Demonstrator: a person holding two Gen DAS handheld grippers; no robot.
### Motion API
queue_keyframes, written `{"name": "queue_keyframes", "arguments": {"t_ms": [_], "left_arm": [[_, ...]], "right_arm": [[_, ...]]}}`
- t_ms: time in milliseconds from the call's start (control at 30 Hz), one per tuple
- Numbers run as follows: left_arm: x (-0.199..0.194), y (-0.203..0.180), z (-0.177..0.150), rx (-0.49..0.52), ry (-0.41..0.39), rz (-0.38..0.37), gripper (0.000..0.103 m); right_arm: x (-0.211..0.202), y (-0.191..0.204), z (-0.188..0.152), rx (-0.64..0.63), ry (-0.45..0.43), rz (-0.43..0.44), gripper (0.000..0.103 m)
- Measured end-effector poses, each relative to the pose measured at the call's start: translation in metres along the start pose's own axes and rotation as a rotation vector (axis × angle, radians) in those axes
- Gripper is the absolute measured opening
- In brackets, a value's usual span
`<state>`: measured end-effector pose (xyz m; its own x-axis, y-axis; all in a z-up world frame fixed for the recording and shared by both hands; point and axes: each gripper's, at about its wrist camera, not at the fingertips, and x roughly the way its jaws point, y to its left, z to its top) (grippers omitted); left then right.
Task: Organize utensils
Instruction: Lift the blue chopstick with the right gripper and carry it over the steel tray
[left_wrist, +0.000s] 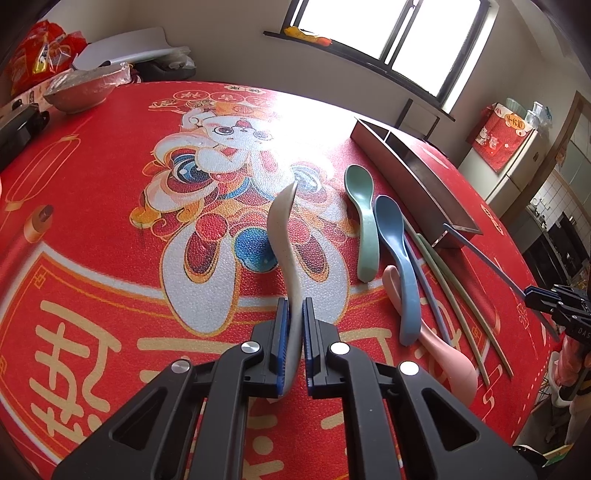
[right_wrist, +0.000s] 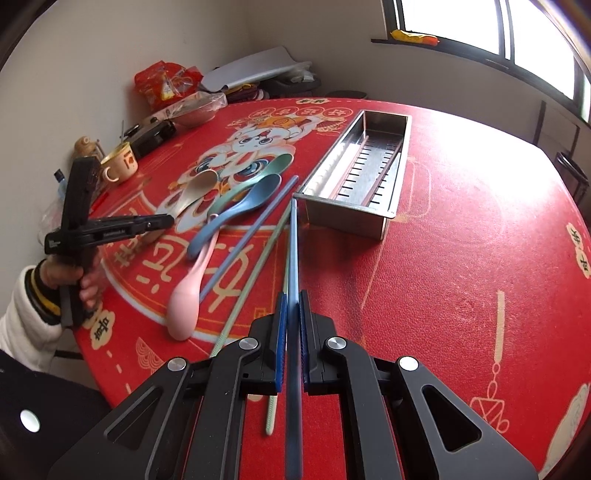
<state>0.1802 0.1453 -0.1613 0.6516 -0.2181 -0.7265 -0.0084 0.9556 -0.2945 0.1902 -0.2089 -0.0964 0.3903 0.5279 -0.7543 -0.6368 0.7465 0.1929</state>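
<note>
Clamping tight — left hand-held gripper (left_wrist: 293, 306) on white spoon (left_wrist: 282, 236), right hand-held gripper (right_wrist: 293, 299) on blue chopstick (right_wrist: 293, 258).

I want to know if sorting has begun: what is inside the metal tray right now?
The metal tray shows only its slotted floor and a lengthwise divider; no utensils lie in what is visible. The near wall hides the nearest strip of floor. In the left wrist view its side wall blocks most of the interior.

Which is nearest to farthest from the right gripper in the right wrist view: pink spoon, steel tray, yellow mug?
Measured from the right gripper, which is shut on a blue chopstick:
1. Pink plastic spoon, just to its left on the red mat.
2. Perforated stainless steel tray, ahead and slightly right.
3. Yellow ceramic mug, far left at the table's back edge.
</note>
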Motion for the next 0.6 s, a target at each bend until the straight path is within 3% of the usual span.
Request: {"name": "queue_keyframes", "arguments": {"t_ms": [400, 600], "left_arm": [[-0.007, 0.006, 0.000, -0.039, -0.040, -0.017, 0.007], [-0.010, 0.012, 0.000, -0.067, -0.053, -0.022, 0.007]], "right_arm": [[-0.008, 0.006, 0.009, 0.006, -0.035, 0.020, 0.006], [0.002, -0.015, 0.044, 0.054, -0.062, -0.052, 0.006]]}}
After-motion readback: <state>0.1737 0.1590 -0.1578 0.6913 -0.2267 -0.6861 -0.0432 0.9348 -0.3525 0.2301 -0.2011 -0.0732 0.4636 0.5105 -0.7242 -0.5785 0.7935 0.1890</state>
